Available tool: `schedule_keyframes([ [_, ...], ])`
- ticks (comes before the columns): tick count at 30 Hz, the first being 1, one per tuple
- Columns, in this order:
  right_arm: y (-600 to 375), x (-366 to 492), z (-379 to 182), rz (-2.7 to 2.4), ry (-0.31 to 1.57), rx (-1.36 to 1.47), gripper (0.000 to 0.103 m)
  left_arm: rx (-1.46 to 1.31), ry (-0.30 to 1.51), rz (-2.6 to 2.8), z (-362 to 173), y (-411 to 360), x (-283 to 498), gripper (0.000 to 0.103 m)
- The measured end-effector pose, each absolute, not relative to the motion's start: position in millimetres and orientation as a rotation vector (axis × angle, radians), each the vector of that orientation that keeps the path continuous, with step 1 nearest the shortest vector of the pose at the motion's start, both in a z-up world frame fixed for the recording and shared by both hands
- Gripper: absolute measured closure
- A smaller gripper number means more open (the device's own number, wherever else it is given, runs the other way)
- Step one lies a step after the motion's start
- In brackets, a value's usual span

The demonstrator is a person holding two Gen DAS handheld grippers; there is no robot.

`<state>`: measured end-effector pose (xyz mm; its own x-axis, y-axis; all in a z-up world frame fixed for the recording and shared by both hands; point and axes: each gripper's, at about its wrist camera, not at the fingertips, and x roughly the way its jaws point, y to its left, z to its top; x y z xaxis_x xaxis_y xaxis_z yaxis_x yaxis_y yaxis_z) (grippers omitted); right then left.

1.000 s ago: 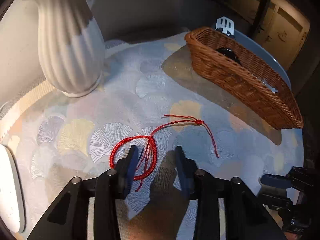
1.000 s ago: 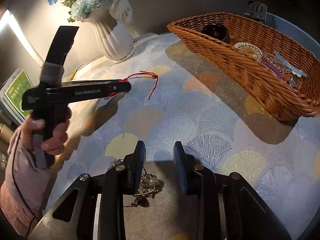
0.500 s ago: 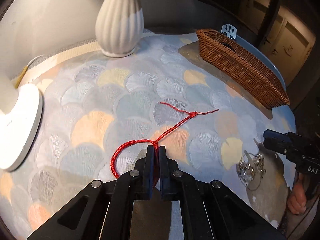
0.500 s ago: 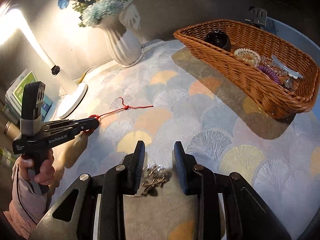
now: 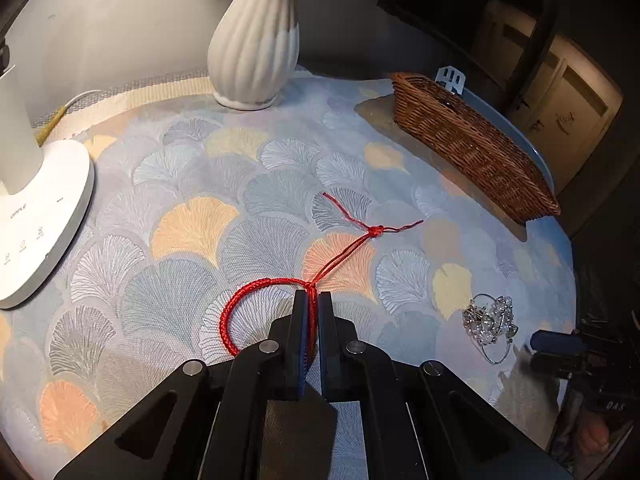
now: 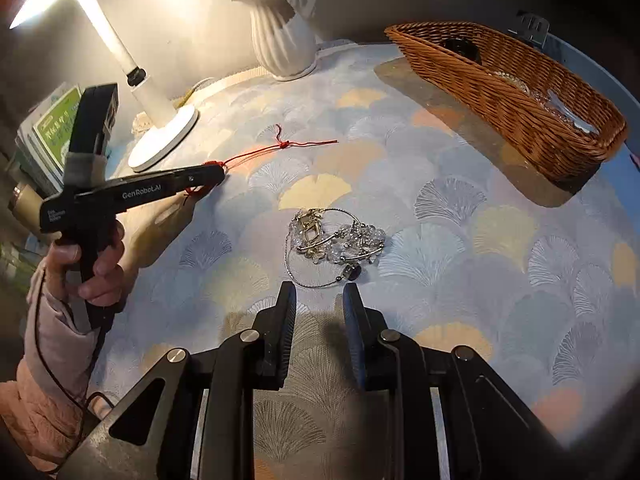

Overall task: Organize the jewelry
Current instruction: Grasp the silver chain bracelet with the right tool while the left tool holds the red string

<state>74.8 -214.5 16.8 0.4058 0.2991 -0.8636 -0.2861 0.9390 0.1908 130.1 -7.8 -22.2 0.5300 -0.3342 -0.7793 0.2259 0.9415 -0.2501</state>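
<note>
A red cord bracelet (image 5: 256, 292) lies on the patterned cloth, its knotted tails (image 5: 374, 231) trailing toward the basket. My left gripper (image 5: 313, 300) is shut on the bracelet at the braided loop's join; it also shows in the right wrist view (image 6: 218, 174). A tangle of crystal and silver jewelry (image 6: 336, 240) lies just ahead of my right gripper (image 6: 319, 292), which is open and empty. The same tangle shows in the left wrist view (image 5: 489, 320). A brown wicker basket (image 6: 516, 100) at the far right holds several jewelry pieces.
A white ribbed vase (image 5: 256, 44) with flowers stands at the back. A white desk lamp base (image 5: 44, 216) sits at the left, lit. Boxes (image 6: 52, 128) stand off the table's left edge. The round table's edge curves behind the basket.
My left gripper closed on the red bracelet and pulled it back and leftward, stretching the tails. My right gripper drew back from the crystal tangle, which now lies ahead of its fingers.
</note>
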Motion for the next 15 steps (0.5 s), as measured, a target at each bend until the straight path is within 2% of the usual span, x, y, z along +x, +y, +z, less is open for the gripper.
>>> schedule_keyframes([
  [6,-206,92,5,0.253,1.096,0.008,0.076,-0.142,0.959,-0.338,-22,-5,131,0.099],
  [8,-203,98,4,0.223,1.087,-0.007,0.08,-0.144,0.958,-0.339,-22,-5,131,0.099],
  [9,-199,99,4,0.204,1.084,-0.036,0.087,-0.143,0.958,-0.338,-22,-5,131,0.099],
  [15,-191,84,24,0.303,1.052,-0.071,0.091,-0.139,0.956,-0.338,-22,-6,131,0.099],
])
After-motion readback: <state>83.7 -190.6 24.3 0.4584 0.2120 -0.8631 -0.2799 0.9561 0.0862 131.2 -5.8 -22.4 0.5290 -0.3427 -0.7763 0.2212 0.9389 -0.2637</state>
